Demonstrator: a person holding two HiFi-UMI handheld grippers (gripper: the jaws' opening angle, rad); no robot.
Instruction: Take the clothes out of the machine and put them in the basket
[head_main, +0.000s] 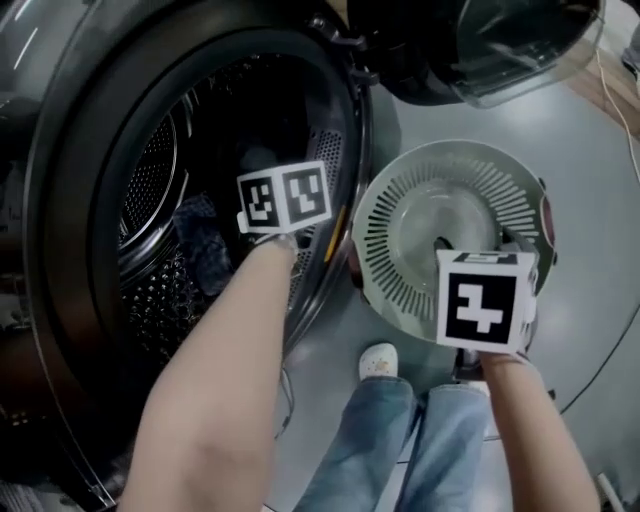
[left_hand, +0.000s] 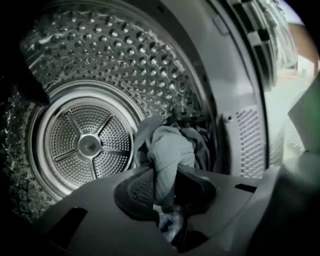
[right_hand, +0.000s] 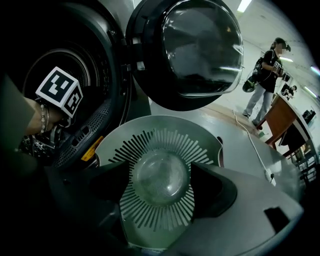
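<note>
My left gripper (left_hand: 167, 187) is inside the washing machine drum (left_hand: 90, 145), shut on a bunched grey-blue garment (left_hand: 167, 150) that rises from between its jaws. More dark clothes (left_hand: 197, 135) lie behind it against the drum wall. In the head view the left gripper (head_main: 270, 225) reaches through the machine's opening, beside the dark clothes (head_main: 205, 245). My right gripper (right_hand: 160, 182) is open with nothing between its jaws, hanging over the round slotted basket (right_hand: 125, 140). The basket (head_main: 400, 180) stands on the floor just right of the machine, and the right gripper (head_main: 480, 295) is above its near rim.
The machine's round door (right_hand: 190, 50) stands swung open behind the basket. A person (right_hand: 265, 75) stands far off at the right, near a brown desk (right_hand: 280, 120). A white cable (right_hand: 255, 150) runs across the grey floor. My own legs and a shoe (head_main: 380, 362) are below the basket.
</note>
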